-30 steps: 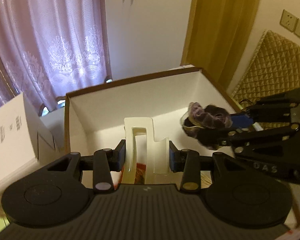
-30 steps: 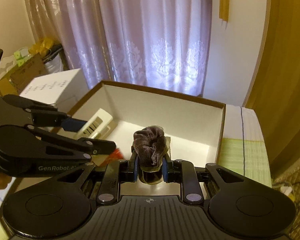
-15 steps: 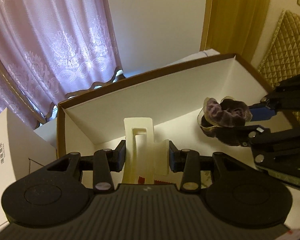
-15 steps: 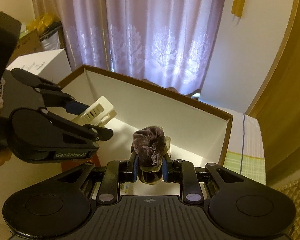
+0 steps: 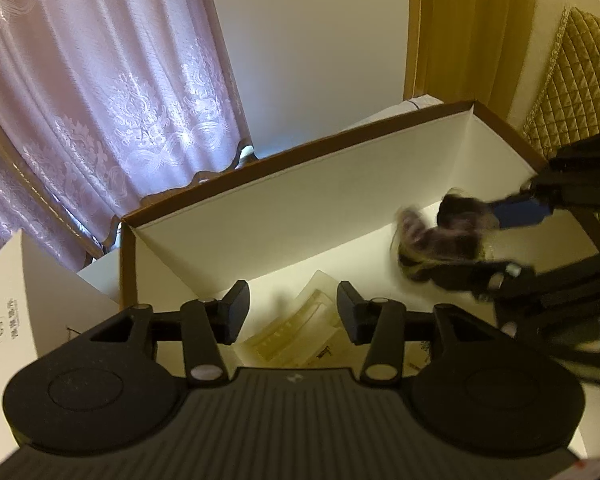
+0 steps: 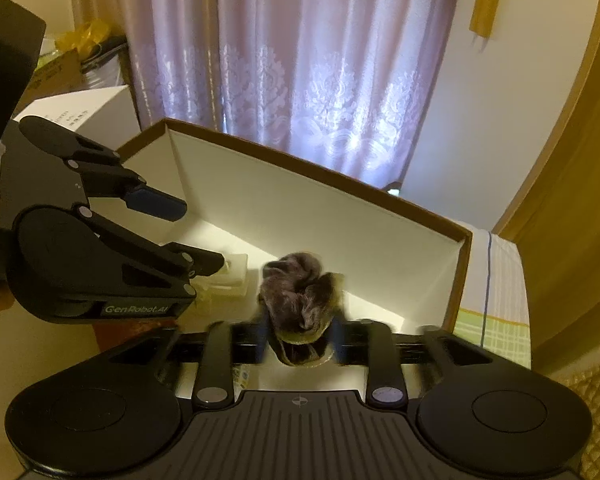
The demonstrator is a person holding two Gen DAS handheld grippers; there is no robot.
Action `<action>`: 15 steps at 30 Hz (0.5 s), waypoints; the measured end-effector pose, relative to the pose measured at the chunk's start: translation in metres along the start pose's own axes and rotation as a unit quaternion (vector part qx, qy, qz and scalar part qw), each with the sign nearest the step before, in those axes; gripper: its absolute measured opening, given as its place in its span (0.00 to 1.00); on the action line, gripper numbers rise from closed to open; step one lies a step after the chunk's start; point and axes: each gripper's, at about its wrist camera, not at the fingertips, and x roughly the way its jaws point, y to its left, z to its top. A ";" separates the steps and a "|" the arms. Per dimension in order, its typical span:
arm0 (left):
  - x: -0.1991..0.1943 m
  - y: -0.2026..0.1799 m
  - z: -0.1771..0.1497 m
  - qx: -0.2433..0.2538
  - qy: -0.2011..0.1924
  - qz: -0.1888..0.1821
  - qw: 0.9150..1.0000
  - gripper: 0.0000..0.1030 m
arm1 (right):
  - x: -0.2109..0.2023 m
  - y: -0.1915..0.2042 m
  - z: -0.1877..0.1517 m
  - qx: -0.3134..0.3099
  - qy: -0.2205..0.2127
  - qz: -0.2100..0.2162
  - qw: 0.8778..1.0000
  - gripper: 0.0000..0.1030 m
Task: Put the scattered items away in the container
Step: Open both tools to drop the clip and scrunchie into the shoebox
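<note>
Cream plastic, a ribbed hair claw clip is lying on the floor of the white cardboard box with a brown rim, long axis slanting up-right; my left gripper is hanging spread above it, holding nothing. My right gripper is blurring, fingers parting round the purple velvet scrunchie; I cannot tell whether it is gripping. Here the clip is mostly hiding behind the left tool.

White box with brown rim, cream hair clip, purple scrunchie, lilac floral-patterned curtain
</note>
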 end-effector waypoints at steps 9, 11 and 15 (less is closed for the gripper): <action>-0.027 0.008 0.001 0.006 -0.016 0.015 1.000 0.53 | -0.029 0.005 -0.005 -0.008 -0.041 0.000 0.999 0.86; -0.031 0.011 0.000 0.005 -0.019 0.010 1.000 0.54 | -0.035 0.010 -0.008 -0.010 -0.046 -0.006 0.999 0.90; -0.044 0.010 -0.005 -0.003 -0.020 0.011 1.000 0.67 | -0.048 0.018 -0.017 -0.015 -0.049 -0.006 0.999 0.95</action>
